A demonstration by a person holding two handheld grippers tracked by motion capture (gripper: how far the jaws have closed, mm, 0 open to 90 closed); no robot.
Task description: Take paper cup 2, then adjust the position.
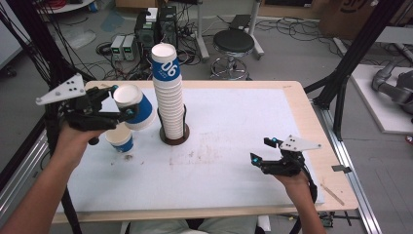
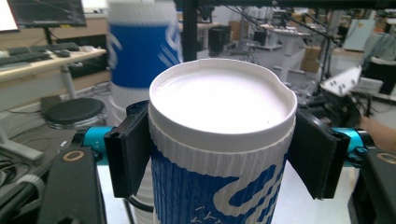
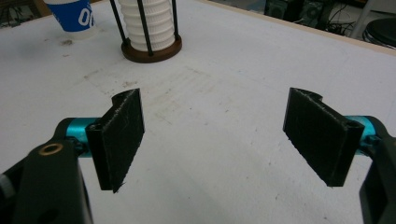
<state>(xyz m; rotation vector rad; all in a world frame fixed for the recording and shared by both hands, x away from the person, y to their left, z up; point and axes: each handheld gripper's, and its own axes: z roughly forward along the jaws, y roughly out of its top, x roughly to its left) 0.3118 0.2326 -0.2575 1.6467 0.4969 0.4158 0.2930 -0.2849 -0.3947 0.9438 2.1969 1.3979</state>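
At nine o'clock of the stack (image 1: 170,97), the left tool (image 1: 122,105) pinches a cup (image 1: 134,106) below its rim: light, thin-walled, easily crushed, so squeeze gently. The right tool (image 1: 265,152) stands spread, empty.

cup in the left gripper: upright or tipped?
Tipped. In the high view the cup held by the left gripper leans over, its white end facing up and left, while the cup on the table stands straight.

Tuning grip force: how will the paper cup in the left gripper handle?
Paper cup looks empty and thin-walled, so probably light and crushable under hard squeezing. Its ribbed sleeve likely resists slipping against the left gripper pads.
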